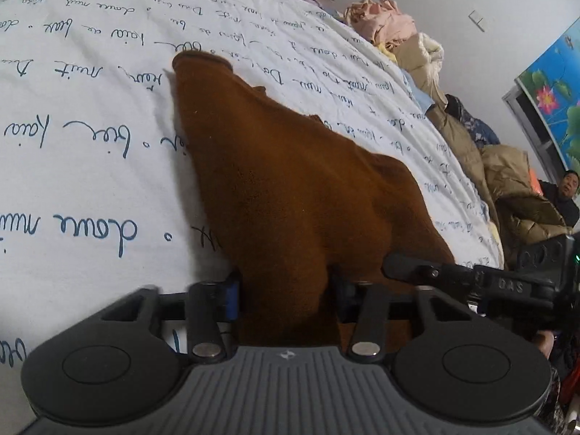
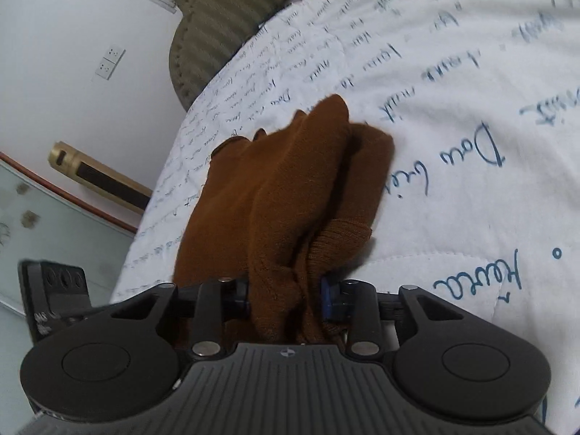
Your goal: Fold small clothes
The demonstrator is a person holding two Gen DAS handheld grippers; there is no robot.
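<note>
A small brown knit garment (image 1: pixel 282 181) lies stretched over the white bedsheet with blue handwriting print (image 1: pixel 90 108). My left gripper (image 1: pixel 284 297) is shut on its near edge, cloth bunched between the blue-padded fingers. In the right wrist view the same brown garment (image 2: pixel 290 188) hangs in folds, with a ribbed cuff (image 2: pixel 340 239) on the right. My right gripper (image 2: pixel 286 297) is shut on a thick bunch of it. The right gripper's body shows at the left wrist view's right edge (image 1: pixel 507 282).
A pile of pink, beige and tan clothes and jackets (image 1: pixel 453 108) lines the bed's far right side. A person (image 1: pixel 565 195) sits beyond it. A striped olive cushion (image 2: pixel 224 18), a white wall with sockets (image 2: pixel 108 61) and a glass-topped surface (image 2: pixel 54 224) lie left of the bed.
</note>
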